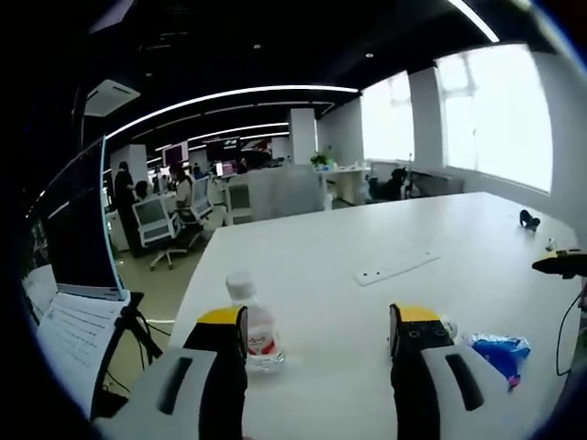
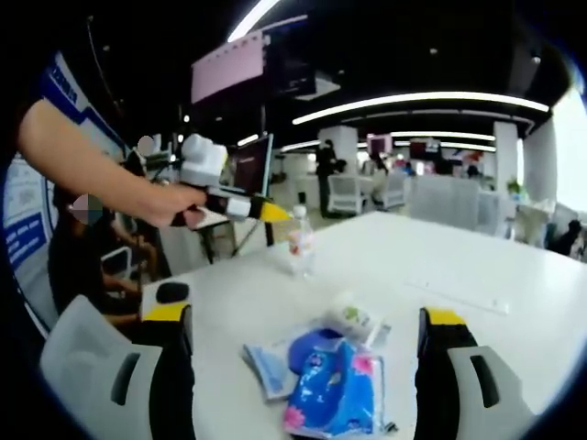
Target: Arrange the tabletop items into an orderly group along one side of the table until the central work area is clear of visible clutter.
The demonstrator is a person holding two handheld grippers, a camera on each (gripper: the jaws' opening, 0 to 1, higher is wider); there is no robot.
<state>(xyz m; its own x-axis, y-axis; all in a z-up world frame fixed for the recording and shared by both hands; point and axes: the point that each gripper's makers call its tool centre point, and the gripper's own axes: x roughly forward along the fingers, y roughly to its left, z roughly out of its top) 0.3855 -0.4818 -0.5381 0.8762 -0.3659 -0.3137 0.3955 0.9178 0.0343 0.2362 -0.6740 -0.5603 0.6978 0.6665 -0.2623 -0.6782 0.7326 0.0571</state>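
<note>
Water bottle [image 1: 253, 327] stands upright near the worktop [image 1: 367, 247] edge, long axis vertical, white cap up, red label. In the left gripper view it sits just ahead of our left claw [image 1: 321, 335], tucked against the inner side of the left-hand jaw, not centred in the gap. Jaws stand apart, holding nothing. In the right gripper view the same bottle [image 2: 300, 241] shows with the left claw's yellow tip right beside it, held in a hand [image 2: 170, 203]; we cannot tell whether they touch.

Left claw is plainly the nearer one. We judge the next move needs a small sideways shift to centre the bottle between the jaws before closing.

Blue packets [image 2: 335, 385] and a small white-green wrapped item [image 2: 356, 321], possibly wipes, lie flat between the jaws of our right claw [image 2: 303, 339], which is also spread and empty. Farther out: a flat white strip [image 1: 396, 269] mid-worktop, a small dark object [image 1: 529, 220] near the far edge.
</note>
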